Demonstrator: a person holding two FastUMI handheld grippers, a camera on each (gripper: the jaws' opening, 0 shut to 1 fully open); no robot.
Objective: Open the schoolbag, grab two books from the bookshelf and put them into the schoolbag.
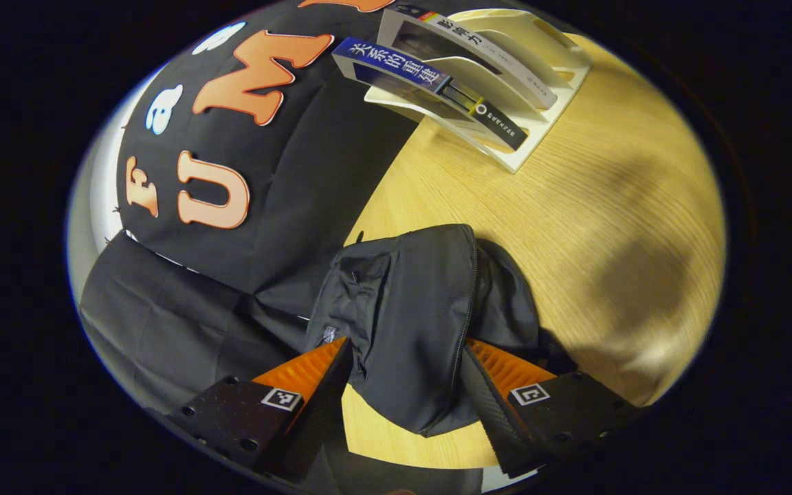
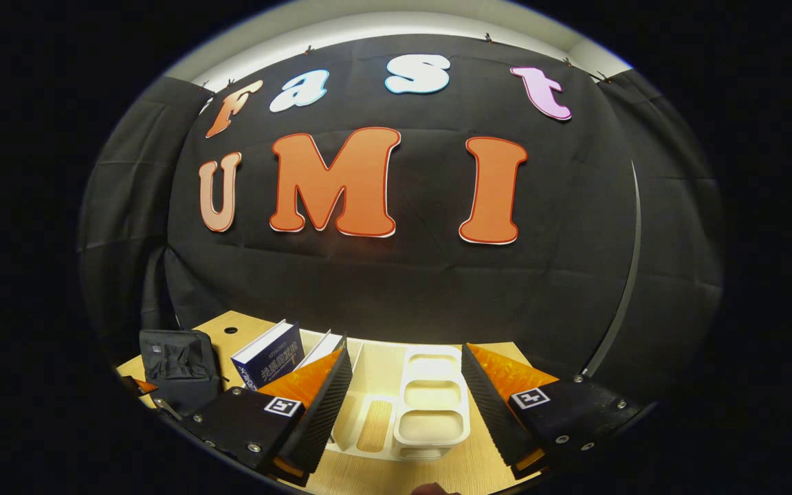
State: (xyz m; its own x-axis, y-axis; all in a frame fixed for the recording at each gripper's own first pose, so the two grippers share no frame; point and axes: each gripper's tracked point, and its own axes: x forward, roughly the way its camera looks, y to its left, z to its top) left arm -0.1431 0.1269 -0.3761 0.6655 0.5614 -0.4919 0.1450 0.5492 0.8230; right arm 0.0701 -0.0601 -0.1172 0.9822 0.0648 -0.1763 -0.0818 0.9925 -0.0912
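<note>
The left gripper (image 1: 406, 371) is spread wide astride the dark fabric schoolbag (image 1: 416, 309), which lies on the light wooden table (image 1: 609, 206); finger contact cannot be confirmed. The right gripper (image 2: 406, 399) is wide open and holds nothing, facing the cream plastic bookshelf (image 2: 430, 399). Beyond, a blue-covered book (image 2: 269, 361) and a white-covered book (image 1: 465, 48) stand in the bookshelf slots.

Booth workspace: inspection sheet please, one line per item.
Surface: wooden table, light grain, with a soft shadow on it.
Job's things: black schoolbag lying on the table, zipper looks closed; white bookshelf holding a blue-spined book and a white-spined book, both leaning in the dividers.
Clutter: nothing seen.
Grippers: left gripper open, jaws either side of the schoolbag's near end, no squeeze visible; right gripper open, facing the bookshelf's free dividers.
Cables: nothing seen.
Surroundings: black cloth wall behind the table.
</note>
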